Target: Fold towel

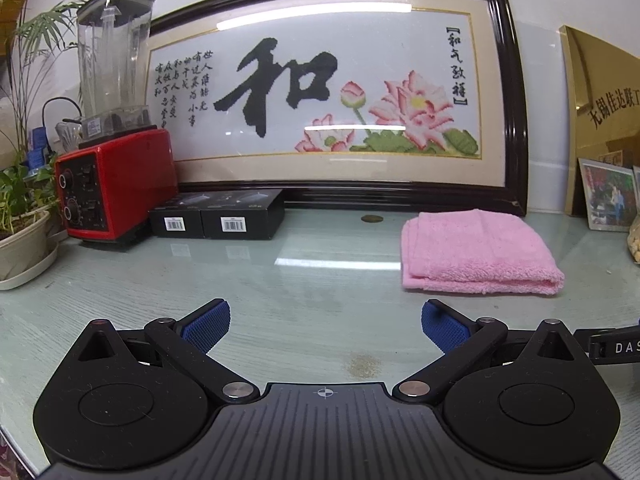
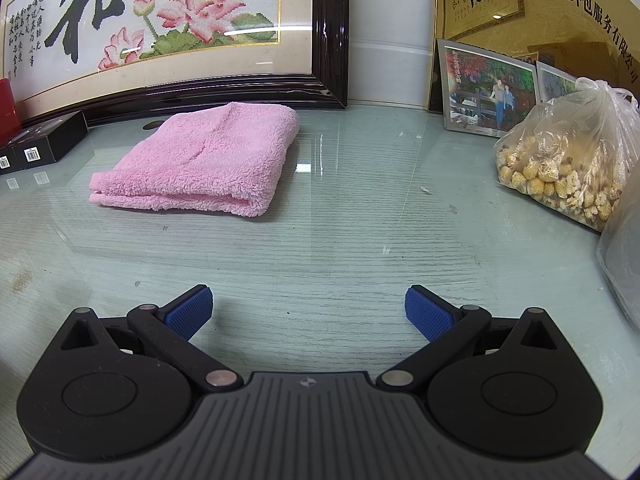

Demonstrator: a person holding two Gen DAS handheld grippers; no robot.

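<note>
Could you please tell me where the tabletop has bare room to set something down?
Bare glass lies between the pink towel and the plastic bag, and between towel and black boxes. The red blender corner is crowded.

Gold plaque cut by edge

Towel lies folded on table, in front of framed picture leaning at back. Left of towel: two boxes, then blender, plants far left. Right of towel: photo frame, bag.
</note>
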